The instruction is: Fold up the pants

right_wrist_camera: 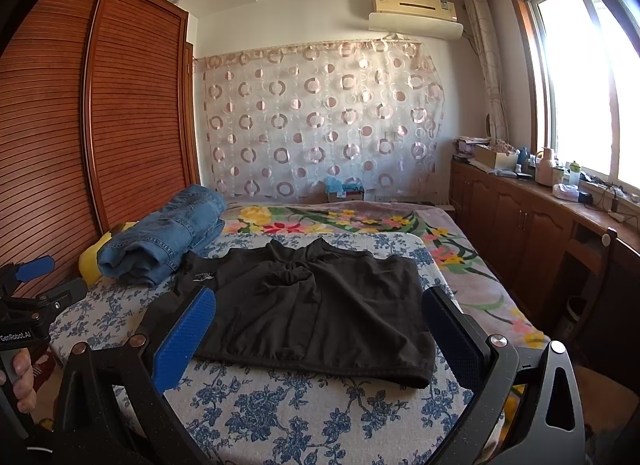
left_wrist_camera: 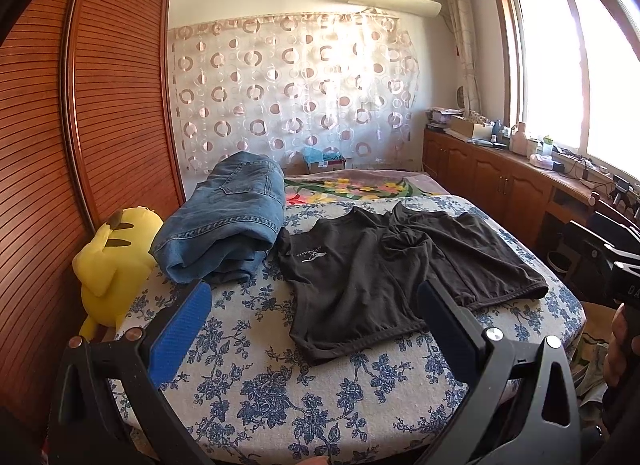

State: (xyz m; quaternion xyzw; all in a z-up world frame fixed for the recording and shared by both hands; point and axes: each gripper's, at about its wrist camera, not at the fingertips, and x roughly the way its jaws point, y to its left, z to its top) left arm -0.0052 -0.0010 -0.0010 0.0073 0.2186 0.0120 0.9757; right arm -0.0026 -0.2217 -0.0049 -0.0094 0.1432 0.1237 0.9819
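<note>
Black shorts [left_wrist_camera: 380,277] [right_wrist_camera: 320,305] lie spread flat on the blue-flowered bed cover [left_wrist_camera: 280,385] [right_wrist_camera: 300,417], both legs pointing toward me, a white logo on the left leg. My left gripper [left_wrist_camera: 316,297] hovers open above the near hem of the left leg, nothing between its blue pads [left_wrist_camera: 180,333]. In the right wrist view my right gripper [right_wrist_camera: 320,305] is open too, above the right leg's hem, with its pads [right_wrist_camera: 184,337] clear of the cloth. The left gripper [right_wrist_camera: 36,269] also shows at that view's left edge, held by a hand [right_wrist_camera: 22,381].
Folded blue jeans [left_wrist_camera: 228,225] [right_wrist_camera: 164,237] rest at the bed's left, beside a yellow plush toy [left_wrist_camera: 112,269]. A wooden wardrobe [left_wrist_camera: 80,125] stands left, low cabinets [left_wrist_camera: 500,177] with clutter run under the window at right. A flowered blanket [right_wrist_camera: 400,225] covers the far bed.
</note>
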